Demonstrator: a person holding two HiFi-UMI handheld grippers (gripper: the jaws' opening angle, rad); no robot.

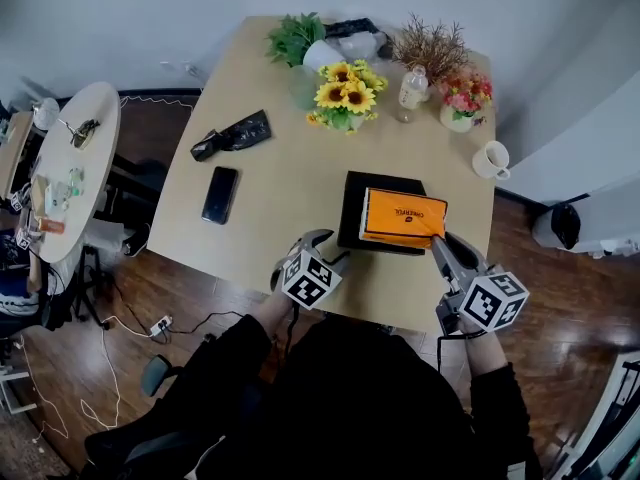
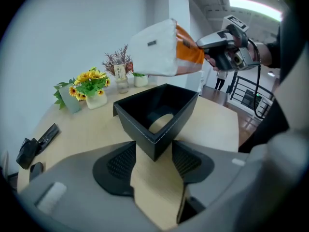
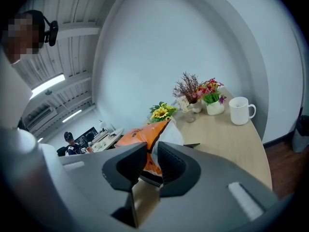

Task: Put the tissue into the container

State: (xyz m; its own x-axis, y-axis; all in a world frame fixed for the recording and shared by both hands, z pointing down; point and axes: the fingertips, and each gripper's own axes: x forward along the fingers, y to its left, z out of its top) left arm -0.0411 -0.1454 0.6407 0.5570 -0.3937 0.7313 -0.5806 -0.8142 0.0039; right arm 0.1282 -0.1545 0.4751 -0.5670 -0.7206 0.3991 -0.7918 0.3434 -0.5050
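Observation:
A black open-topped container (image 1: 352,208) stands near the table's front edge. Just above it hangs the orange and white tissue pack (image 1: 403,216), lying flat over the container's right half. My right gripper (image 1: 437,240) is shut on the pack's near right edge. In the right gripper view the pack (image 3: 142,134) is pinched between the pads. My left gripper (image 1: 335,256) is at the container's near left corner. In the left gripper view that corner (image 2: 145,129) sits between the spread jaws of the left gripper (image 2: 154,151), and the pack (image 2: 159,47) hovers above the container's opening.
A phone (image 1: 220,194) and a black pouch (image 1: 233,135) lie on the table's left side. Sunflowers (image 1: 345,93), a bottle (image 1: 412,88), a pink flower pot (image 1: 462,103) and a white mug (image 1: 490,158) stand at the back and right. A round side table (image 1: 70,158) is at left.

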